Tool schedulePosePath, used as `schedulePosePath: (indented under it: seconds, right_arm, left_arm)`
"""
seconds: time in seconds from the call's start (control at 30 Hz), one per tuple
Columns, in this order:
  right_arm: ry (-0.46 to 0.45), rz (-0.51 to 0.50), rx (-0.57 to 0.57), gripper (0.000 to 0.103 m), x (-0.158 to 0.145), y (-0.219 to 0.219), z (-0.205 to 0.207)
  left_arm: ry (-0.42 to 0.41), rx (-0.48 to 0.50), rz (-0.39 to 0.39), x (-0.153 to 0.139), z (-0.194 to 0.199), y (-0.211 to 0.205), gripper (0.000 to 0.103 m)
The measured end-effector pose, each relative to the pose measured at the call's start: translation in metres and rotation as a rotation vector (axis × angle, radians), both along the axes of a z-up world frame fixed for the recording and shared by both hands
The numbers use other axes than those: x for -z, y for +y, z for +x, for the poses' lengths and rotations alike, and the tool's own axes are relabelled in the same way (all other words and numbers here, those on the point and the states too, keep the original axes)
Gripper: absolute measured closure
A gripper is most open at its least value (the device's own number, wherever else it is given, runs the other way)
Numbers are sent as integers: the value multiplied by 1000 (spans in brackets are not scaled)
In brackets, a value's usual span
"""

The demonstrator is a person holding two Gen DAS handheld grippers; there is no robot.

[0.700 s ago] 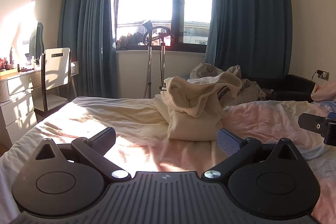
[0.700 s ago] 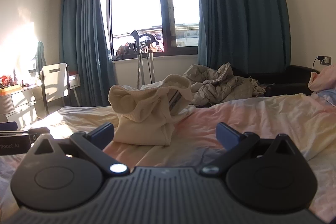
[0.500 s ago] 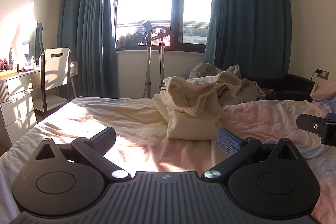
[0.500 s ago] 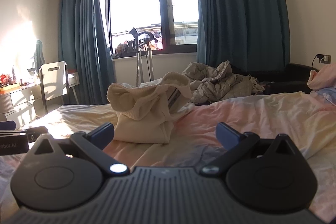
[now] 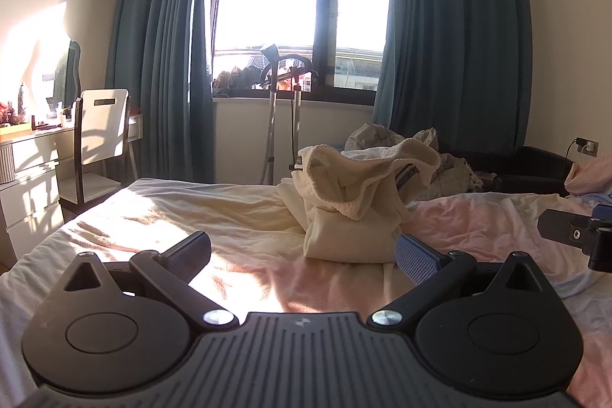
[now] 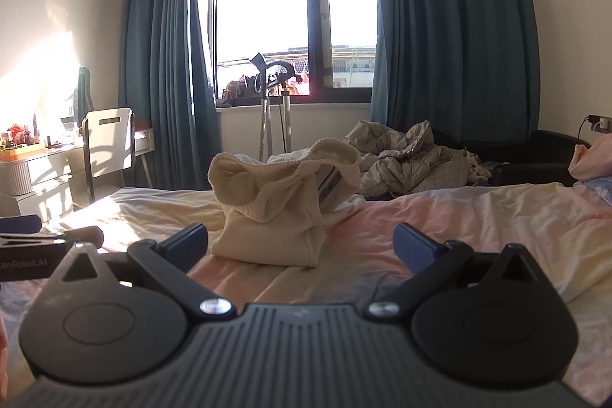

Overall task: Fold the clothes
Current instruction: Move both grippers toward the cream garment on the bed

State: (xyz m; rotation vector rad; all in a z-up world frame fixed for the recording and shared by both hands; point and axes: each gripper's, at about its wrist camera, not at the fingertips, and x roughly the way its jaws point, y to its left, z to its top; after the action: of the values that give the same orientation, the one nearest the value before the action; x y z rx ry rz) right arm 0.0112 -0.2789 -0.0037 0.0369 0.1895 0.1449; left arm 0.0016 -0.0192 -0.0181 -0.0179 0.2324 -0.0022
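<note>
A cream garment [image 5: 352,213] [image 6: 275,213] sits in a bundled, partly folded heap near the middle of the bed [image 5: 160,217] [image 6: 478,217], its ribbed hem flopped over the top. Both tongs hover low above the sheet just in front of it, touching nothing. The left tongs [image 5: 302,251] are spread wide and empty; the right tongs [image 6: 300,243] likewise gape, holding nothing. Behind the bed a crumpled grey quilted jacket [image 6: 413,163] lies beside a dark sofa [image 6: 535,155]. A garment steamer [image 5: 281,109] stands before the window [image 5: 302,14], a white chair [image 5: 101,136] at left.
</note>
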Motion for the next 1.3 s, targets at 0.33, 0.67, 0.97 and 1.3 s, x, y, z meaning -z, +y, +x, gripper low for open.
schedulePosePath:
  seconds: [0.33, 0.67, 0.97, 1.3]
  right_arm:
    - [-21, 53, -5, 0, 0, -4, 22]
    - [-87, 130, -6, 0, -34, -21, 63]
    - [11, 144, 85, 0, -4, -32, 54]
    - [30, 188, 110, 0, 3, -51, 58]
  left_arm:
    - [-14, -38, -22, 19, 2, -24, 0]
    - [-11, -70, -28, 27, -9, -45, 0]
    - [-4, -75, 4, 22, 12, -43, 0]
    - [34, -12, -5, 3, 88, -29, 0]
